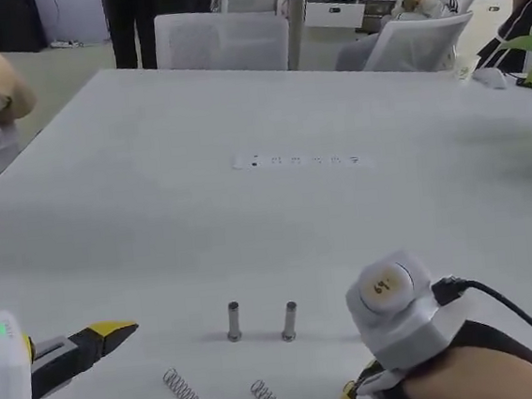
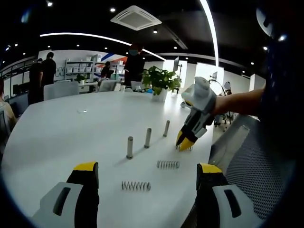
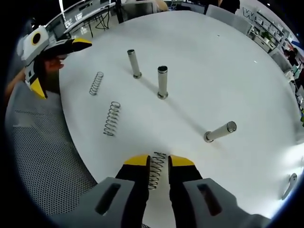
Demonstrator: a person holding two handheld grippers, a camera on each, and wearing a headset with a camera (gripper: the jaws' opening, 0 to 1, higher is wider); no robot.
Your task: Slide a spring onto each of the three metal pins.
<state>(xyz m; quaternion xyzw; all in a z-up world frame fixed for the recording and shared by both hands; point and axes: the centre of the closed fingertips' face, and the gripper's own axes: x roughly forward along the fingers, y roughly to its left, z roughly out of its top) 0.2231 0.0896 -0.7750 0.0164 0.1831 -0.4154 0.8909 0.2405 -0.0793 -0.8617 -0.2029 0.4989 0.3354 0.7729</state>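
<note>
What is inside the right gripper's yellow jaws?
A spring lies between the right gripper's jaws on the white table. Its near end is hidden behind the jaws, and I cannot tell if they pinch it.

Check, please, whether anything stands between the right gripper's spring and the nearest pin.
Nothing visible does: the right gripper has the spring in its fingers, and only bare table lies between it and the nearest pin.

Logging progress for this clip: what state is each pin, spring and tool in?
Left tool: open, empty.
Right tool: shut on near spring.
Near spring: lying flat, gripped.
Middle spring: lying flat, loose.
Far spring: lying flat, loose.
Near pin: upright, bare.
Middle pin: upright, bare.
Far pin: upright, bare.
</note>
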